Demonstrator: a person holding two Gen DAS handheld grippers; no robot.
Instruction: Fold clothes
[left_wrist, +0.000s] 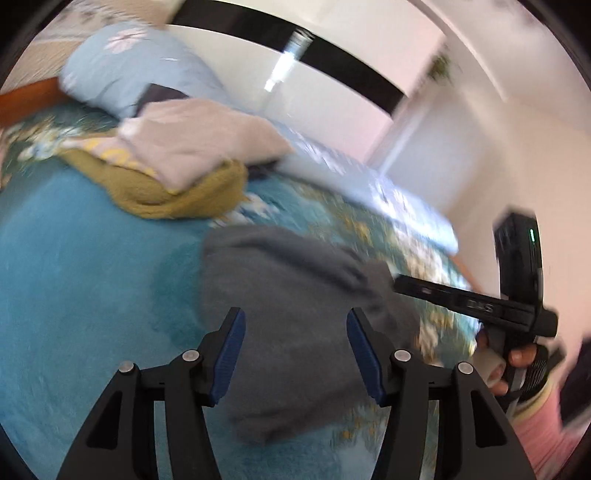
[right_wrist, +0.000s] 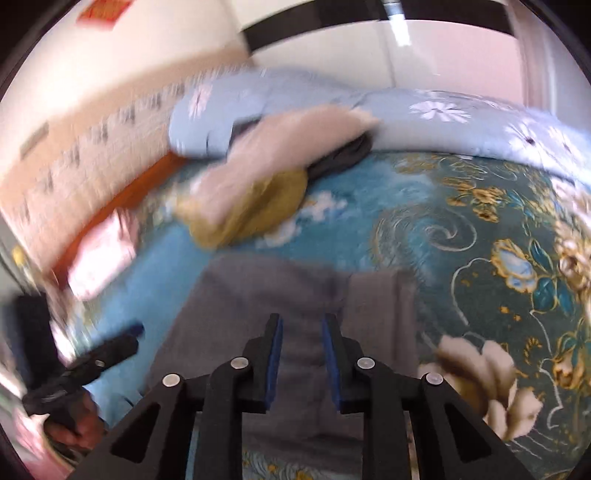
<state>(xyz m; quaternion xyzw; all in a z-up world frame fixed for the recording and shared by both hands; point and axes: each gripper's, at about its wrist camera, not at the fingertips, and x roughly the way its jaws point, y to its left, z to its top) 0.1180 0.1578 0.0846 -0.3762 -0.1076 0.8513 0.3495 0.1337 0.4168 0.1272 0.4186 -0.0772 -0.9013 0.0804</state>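
Note:
A grey garment (left_wrist: 295, 295) lies folded flat on the teal floral bedspread (left_wrist: 74, 277). My left gripper (left_wrist: 297, 325) hovers just above its near part, open, with nothing between the blue pads. In the right wrist view the same grey garment (right_wrist: 277, 291) fills the lower middle. My right gripper (right_wrist: 301, 326) hangs over it with a narrow gap between the pads, which pinch no cloth. Each gripper shows in the other's view: the right gripper (left_wrist: 400, 284) side-on at the garment's right edge, the left gripper (right_wrist: 129, 339) blurred at lower left.
A stack of clothes, a beige piece (left_wrist: 199, 144) on an olive one (left_wrist: 177, 203), sits farther back on the bed. Behind it lie a light-blue flowered pillow (left_wrist: 129, 70) and quilt (right_wrist: 461, 122). An orange wooden headboard (right_wrist: 129, 199) and white walls border the bed.

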